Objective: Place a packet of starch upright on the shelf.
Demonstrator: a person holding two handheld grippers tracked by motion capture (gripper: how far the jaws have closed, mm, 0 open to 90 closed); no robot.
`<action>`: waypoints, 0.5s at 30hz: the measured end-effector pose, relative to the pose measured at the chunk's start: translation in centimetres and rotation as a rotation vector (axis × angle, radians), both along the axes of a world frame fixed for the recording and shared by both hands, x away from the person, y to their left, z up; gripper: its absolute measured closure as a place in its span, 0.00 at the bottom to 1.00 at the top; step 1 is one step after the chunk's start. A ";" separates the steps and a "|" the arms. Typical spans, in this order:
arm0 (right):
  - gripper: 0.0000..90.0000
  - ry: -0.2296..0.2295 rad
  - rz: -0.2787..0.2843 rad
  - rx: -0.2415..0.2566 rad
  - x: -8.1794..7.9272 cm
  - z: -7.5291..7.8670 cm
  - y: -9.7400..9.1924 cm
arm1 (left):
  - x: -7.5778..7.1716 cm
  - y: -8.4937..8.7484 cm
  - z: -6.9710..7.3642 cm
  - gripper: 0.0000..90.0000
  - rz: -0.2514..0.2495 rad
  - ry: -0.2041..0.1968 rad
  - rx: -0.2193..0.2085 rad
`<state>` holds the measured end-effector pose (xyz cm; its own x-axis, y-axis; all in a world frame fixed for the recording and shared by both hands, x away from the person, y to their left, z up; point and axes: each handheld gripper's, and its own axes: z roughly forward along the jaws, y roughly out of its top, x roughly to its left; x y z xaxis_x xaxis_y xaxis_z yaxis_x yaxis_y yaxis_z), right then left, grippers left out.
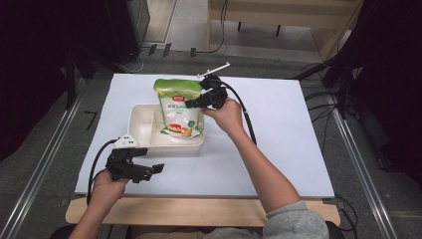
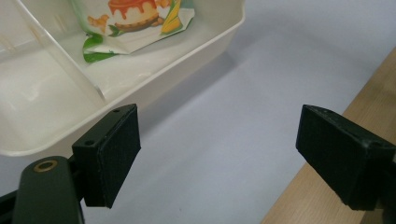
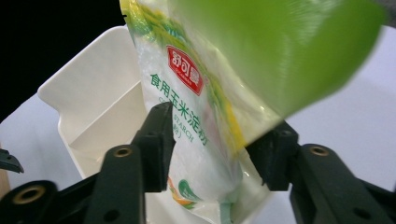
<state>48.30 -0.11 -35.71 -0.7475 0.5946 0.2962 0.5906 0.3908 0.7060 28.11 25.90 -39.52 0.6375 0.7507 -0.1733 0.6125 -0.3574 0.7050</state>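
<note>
White tabletop | right gripper (image 1: 196,103) pinches soft, crinkly green-and-white starch pouch (image 1: 178,107) mid-body over cream divided plastic tray (image 1: 141,124); likely slippery, grip higher | left gripper (image 1: 155,169) spread, near-left

So there's a white-and-green starch pouch (image 1: 179,107) standing upright just above the middle of the high view, green band on top, red logo and green Chinese lettering on the front, and a dessert-and-corn picture near the bottom. Its bottom edge sits inside the right-hand compartment of a cream two-compartment tray (image 1: 141,130), which lies flat on the white table sheet a bit left of center. The pouch's right side is pinched between the right gripper (image 1: 195,103) jaws.
</note>
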 end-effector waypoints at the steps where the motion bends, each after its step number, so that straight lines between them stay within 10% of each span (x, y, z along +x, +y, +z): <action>1: 0.58 -0.010 0.000 -0.002 -0.1 0.1 -0.2 | 0.0 0.0 0.0 0.16 0.003 0.005 -0.002; 15: 0.52 -0.066 0.047 0.021 -3.4 2.3 -3.6 | 0.0 0.0 0.0 0.16 0.001 0.005 -0.004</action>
